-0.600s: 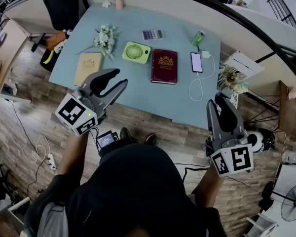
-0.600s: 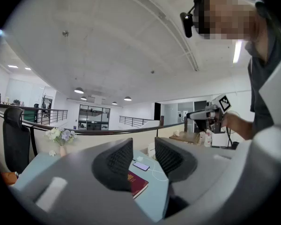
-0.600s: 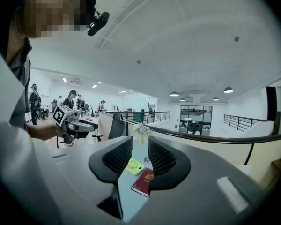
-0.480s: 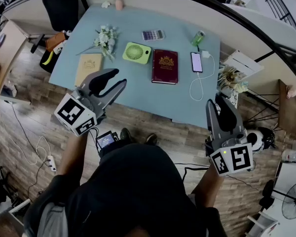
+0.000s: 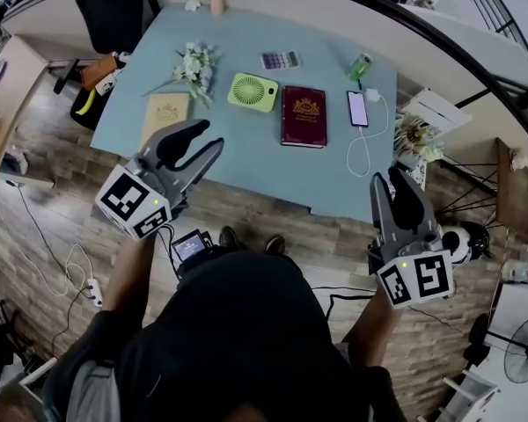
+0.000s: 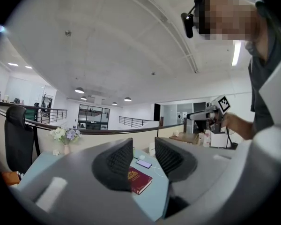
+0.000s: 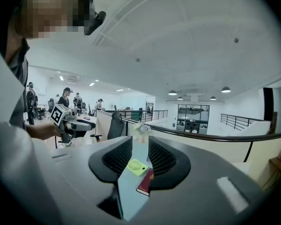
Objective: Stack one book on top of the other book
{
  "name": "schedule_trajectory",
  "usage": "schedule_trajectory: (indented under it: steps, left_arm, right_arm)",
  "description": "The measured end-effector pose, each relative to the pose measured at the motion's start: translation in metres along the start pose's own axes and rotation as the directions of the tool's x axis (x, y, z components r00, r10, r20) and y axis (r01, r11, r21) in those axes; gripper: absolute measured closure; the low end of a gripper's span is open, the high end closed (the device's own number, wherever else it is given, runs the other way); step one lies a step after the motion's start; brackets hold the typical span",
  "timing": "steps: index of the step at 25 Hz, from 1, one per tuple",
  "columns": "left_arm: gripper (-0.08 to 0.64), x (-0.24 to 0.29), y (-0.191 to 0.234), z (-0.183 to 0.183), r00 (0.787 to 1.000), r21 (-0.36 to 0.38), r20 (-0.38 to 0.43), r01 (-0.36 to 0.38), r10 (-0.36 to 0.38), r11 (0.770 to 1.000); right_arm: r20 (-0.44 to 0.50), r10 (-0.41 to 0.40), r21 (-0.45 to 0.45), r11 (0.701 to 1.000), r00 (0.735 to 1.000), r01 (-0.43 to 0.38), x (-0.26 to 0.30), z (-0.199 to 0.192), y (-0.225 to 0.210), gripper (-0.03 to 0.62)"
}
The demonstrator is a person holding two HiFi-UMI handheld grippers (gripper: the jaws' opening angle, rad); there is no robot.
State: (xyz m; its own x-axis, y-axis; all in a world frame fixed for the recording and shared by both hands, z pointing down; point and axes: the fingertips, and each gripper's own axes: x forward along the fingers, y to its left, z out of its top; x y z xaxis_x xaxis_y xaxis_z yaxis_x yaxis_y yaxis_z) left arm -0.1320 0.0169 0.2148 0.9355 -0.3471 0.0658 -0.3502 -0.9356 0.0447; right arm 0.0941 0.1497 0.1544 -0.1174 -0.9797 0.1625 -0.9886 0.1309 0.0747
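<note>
Okay, my left tool (image 5: 209, 137) and right tool (image 5: 386, 179) both spread, empty; rectangular maroon book (image 5: 304, 117) and tan book (image 5: 165, 112) lie apart on the smooth desk (image 5: 246, 170).

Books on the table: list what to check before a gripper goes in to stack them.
1. Both books found, lying flat and apart: ok. The red book and the tan book lie on the table.
2. Left gripper open, nothing between its jaws: ok.
3. Right gripper open, nothing held: ok.
4. Red book's cover bare: ok.
5. Tan book free to lift: cannot tell; the flowers lie by its far corner, contact unclear.
6. Straight path between the books: not ok; the green fan sits between them, so carry over it.
</note>
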Motion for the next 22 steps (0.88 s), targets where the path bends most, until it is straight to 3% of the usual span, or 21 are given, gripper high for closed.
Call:
schedule_trajectory:
  steps: [13,22]
  left_arm:
    - [0.36,-0.037,0.039,-0.012,1.0,-0.027,0.009,-0.009,0.009,1.0]
    - [0.36,-0.052,0.054,-0.023,0.999,-0.049,0.001,-0.041,0.041,0.998]
  right_arm:
    - [-0.02,-0.025,0.025,0.999,0.999,0.026,0.025,0.0,0.036,0.485]
    - [-0.026,-0.026,0.08,0.996,0.999,0.028,0.039,-0.009,0.038,0.485]
